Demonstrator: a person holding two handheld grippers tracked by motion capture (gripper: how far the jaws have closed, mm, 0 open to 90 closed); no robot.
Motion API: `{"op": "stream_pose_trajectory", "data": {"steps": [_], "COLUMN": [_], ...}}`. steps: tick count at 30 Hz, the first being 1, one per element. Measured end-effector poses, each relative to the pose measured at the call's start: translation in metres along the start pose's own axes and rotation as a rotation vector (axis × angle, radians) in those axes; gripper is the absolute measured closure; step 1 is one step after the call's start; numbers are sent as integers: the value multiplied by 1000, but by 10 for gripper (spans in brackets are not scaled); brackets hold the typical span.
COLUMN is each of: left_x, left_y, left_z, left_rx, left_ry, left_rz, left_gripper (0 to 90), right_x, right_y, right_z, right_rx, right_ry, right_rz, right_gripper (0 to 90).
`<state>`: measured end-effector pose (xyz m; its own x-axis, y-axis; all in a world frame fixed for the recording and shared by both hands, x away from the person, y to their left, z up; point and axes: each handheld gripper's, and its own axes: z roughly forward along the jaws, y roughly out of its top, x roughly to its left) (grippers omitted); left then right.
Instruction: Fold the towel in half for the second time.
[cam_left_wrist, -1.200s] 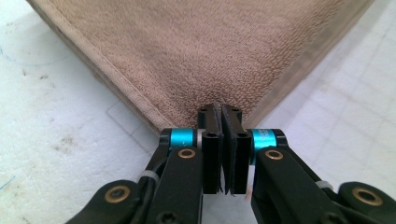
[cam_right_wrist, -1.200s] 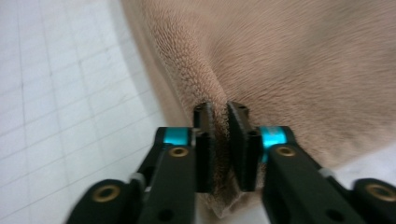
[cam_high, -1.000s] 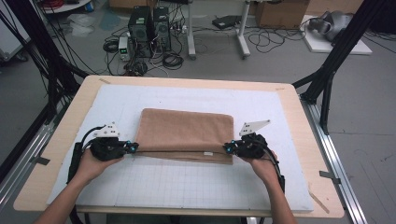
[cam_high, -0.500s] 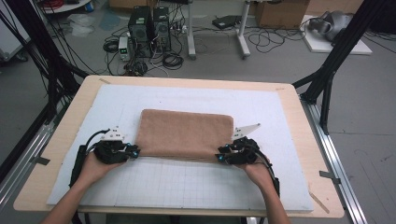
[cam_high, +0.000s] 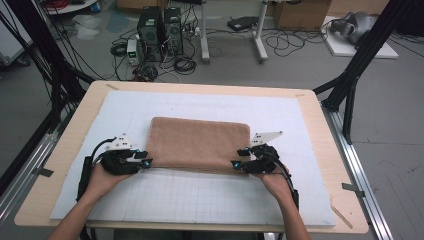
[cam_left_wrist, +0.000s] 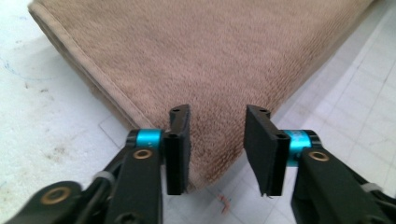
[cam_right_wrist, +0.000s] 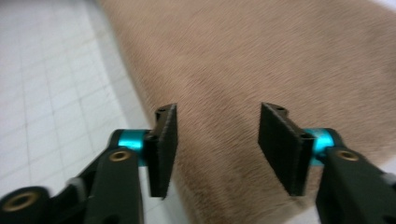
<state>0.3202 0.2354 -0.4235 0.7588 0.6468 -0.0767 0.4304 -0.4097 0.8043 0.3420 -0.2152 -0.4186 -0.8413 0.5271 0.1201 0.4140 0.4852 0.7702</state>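
A folded brown towel (cam_high: 199, 142) lies flat in the middle of the white gridded mat (cam_high: 200, 195). My left gripper (cam_high: 145, 161) sits at the towel's near left corner. Its jaws have just been opening and stand apart over that corner (cam_left_wrist: 205, 140), not pressing it. At the near right corner is my right gripper (cam_high: 236, 163). It too has just been opening, and its pads (cam_right_wrist: 163, 147) hover clear of the towel (cam_right_wrist: 243, 84) below them.
The mat covers a wooden table (cam_high: 320, 115). Black frame legs (cam_high: 350, 80) stand at the table's right and left. Computers and cables (cam_high: 160, 30) lie on the floor beyond the far edge.
Both grippers carried the towel's near edge forward, laid it down and opened their jaws. The near edge now lies folded over the towel.
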Motion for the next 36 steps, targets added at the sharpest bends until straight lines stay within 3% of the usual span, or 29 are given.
{"op": "stream_pose_trajectory", "data": {"steps": [5,10,18,36], "left_x": [-1,-2,-4,-8], "left_y": [1,2,0,-12], "left_z": [-5,-10,-19,-33], "left_rx": [-27,-51,-71,-66], "left_ry": [3,7,16,21], "left_rz": [-15,-27,-36,-54], "left_gripper": [485,415,323,250], "right_x": [-2,3,11,18], "right_y": [3,2,0,-18], "right_z": [-7,-7,-12,-36], "right_rx": [-40,-42,-60,-89], "right_ry": [-43,-60,-59,-90], "right_rz": [27,26,14,37], "right_gripper": [319,250,208,142]}}
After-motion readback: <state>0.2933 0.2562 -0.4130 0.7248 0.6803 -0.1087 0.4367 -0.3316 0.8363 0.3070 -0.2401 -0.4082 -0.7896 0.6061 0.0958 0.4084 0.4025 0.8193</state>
